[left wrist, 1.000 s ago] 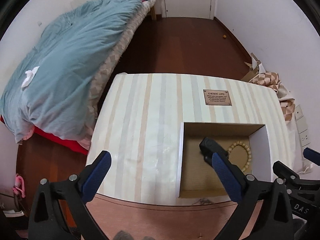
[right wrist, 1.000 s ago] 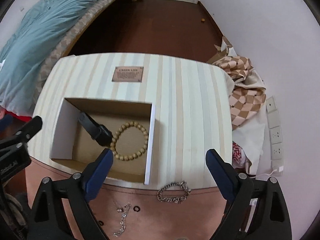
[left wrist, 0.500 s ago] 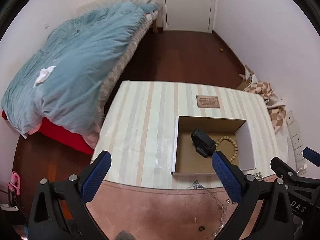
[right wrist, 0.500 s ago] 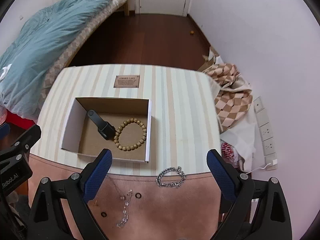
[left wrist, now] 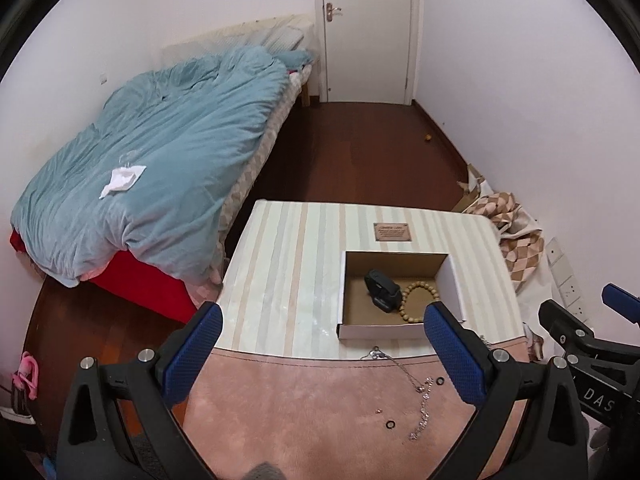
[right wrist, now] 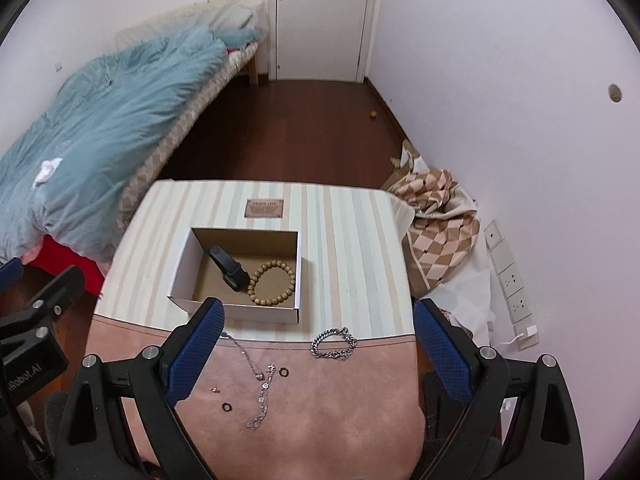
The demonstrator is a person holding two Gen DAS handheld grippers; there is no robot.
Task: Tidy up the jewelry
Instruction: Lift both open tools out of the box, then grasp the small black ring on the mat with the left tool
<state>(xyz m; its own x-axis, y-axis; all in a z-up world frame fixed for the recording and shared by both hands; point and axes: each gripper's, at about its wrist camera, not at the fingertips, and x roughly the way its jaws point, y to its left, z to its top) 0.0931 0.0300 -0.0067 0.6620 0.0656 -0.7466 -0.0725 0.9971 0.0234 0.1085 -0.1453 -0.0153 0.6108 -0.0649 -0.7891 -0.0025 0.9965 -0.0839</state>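
Note:
An open cardboard box (right wrist: 188, 248) (left wrist: 342, 292) stands on the striped table and holds a black watch (right wrist: 229, 268) (left wrist: 382, 291) and a wooden bead bracelet (right wrist: 272, 283) (left wrist: 414, 304). On the pink mat in front lie a silver chain bracelet (right wrist: 334, 343), a thin silver necklace (right wrist: 260, 380) (left wrist: 420, 400), two small dark rings (right wrist: 283, 371) (right wrist: 227, 406) and a tiny stud (right wrist: 215, 390). My left gripper (left wrist: 320, 356) and right gripper (right wrist: 316, 352) both hang open, high above the mat, holding nothing.
A striped table (right wrist: 352, 248) with a brown label plaque (right wrist: 264, 208) carries the box. A bed with a blue duvet (left wrist: 160, 168) stands to the left. Checked cloth (right wrist: 440, 216) and wall sockets (right wrist: 508, 276) are on the right. Dark wooden floor leads to a white door (right wrist: 320, 20).
Both grippers have pulled back and up from the box, so the pink mat with the loose jewelry and more of the room come into view. Both stay open.

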